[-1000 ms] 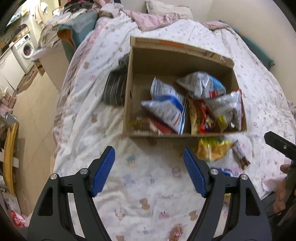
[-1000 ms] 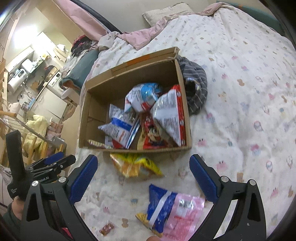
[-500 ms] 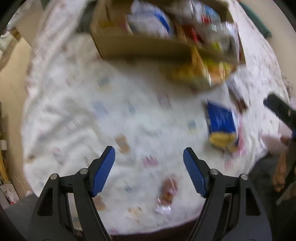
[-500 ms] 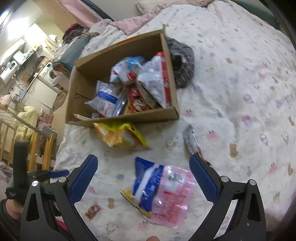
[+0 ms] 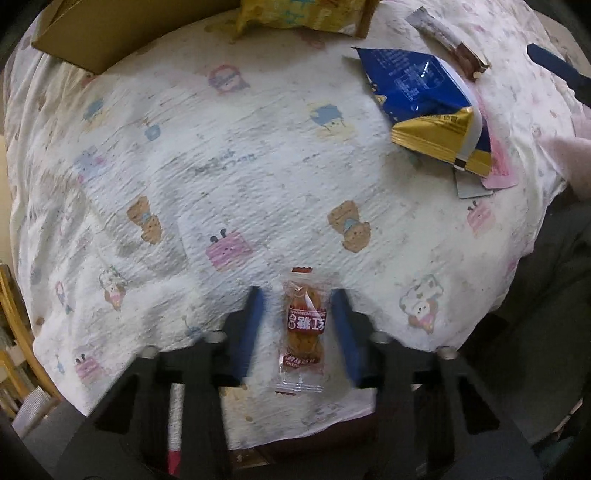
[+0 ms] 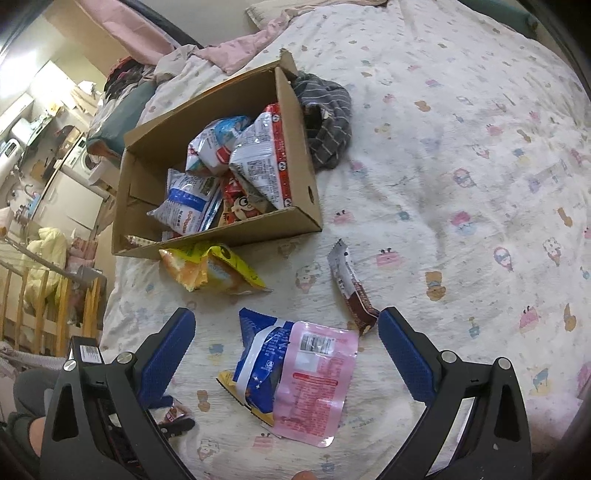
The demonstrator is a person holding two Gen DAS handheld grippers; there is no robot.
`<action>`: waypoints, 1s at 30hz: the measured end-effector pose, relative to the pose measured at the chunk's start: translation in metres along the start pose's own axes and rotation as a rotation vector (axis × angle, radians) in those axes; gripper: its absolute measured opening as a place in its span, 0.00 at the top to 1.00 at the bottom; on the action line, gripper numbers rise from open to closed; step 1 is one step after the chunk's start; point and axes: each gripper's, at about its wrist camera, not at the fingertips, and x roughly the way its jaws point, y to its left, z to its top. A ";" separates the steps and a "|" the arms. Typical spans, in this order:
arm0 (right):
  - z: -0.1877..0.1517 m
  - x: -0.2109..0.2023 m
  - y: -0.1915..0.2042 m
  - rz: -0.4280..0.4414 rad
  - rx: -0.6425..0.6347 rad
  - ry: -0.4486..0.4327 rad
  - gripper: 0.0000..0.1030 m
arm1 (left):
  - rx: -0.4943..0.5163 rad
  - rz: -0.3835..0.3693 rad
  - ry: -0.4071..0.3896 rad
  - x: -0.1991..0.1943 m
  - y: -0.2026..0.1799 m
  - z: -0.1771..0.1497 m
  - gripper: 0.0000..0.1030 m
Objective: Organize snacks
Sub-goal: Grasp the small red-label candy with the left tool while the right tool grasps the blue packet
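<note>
My left gripper (image 5: 299, 314) is low over the bed with its blue fingers on either side of a small clear-wrapped brown snack (image 5: 304, 328); the jaws are partly closed and blurred, with gaps to the packet. My right gripper (image 6: 286, 354) is open above a blue and gold bag (image 6: 262, 365) lying under a pink packet (image 6: 317, 380). A yellow bag (image 6: 210, 271) and a brown and silver bar (image 6: 351, 284) lie before the cardboard box (image 6: 306, 177), which holds several snack bags. The blue bag (image 5: 417, 92), the bar (image 5: 447, 37) and the yellow bag (image 5: 303, 14) show in the left wrist view.
The patterned bedspread (image 6: 461, 166) covers the bed. A striped grey garment (image 6: 325, 122) lies right of the box. The bed edge (image 5: 517, 277) drops off close to my left gripper. A wooden rack (image 6: 44, 306) and appliances stand to the left.
My left gripper dropped from over the box to the near bed edge and narrowed its jaws around the small snack. My right gripper moved lower over the blue and pink packets.
</note>
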 end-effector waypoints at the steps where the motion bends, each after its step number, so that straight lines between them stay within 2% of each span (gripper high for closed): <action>1: 0.000 0.001 -0.001 0.001 0.007 0.002 0.02 | 0.001 0.012 -0.006 0.000 -0.001 0.000 0.80; 5: 0.000 0.008 -0.005 0.017 0.039 0.040 0.02 | -0.007 0.026 -0.038 -0.006 -0.005 0.008 0.82; 10: -0.009 0.033 -0.007 0.056 0.085 0.175 0.02 | -0.064 0.024 -0.120 -0.028 0.005 0.016 0.82; 14: -0.016 0.049 -0.006 0.188 0.159 0.265 0.02 | -0.148 0.015 -0.200 -0.050 0.021 0.023 0.82; 16: -0.017 0.055 -0.002 0.216 0.171 0.291 0.02 | -0.193 0.012 -0.234 -0.059 0.030 0.026 0.82; 21: -0.016 0.069 0.012 0.165 0.147 0.320 0.03 | -0.293 0.009 -0.285 -0.072 0.055 0.024 0.82; 24: -0.017 0.075 0.025 0.169 0.110 0.342 0.16 | -0.342 0.004 -0.302 -0.076 0.067 0.018 0.82; 29: -0.023 0.095 0.040 0.096 0.041 0.401 0.23 | -0.377 -0.023 -0.320 -0.083 0.075 0.018 0.82; 30: -0.025 0.101 0.041 0.077 0.034 0.421 0.28 | -0.374 -0.023 -0.324 -0.084 0.080 0.019 0.82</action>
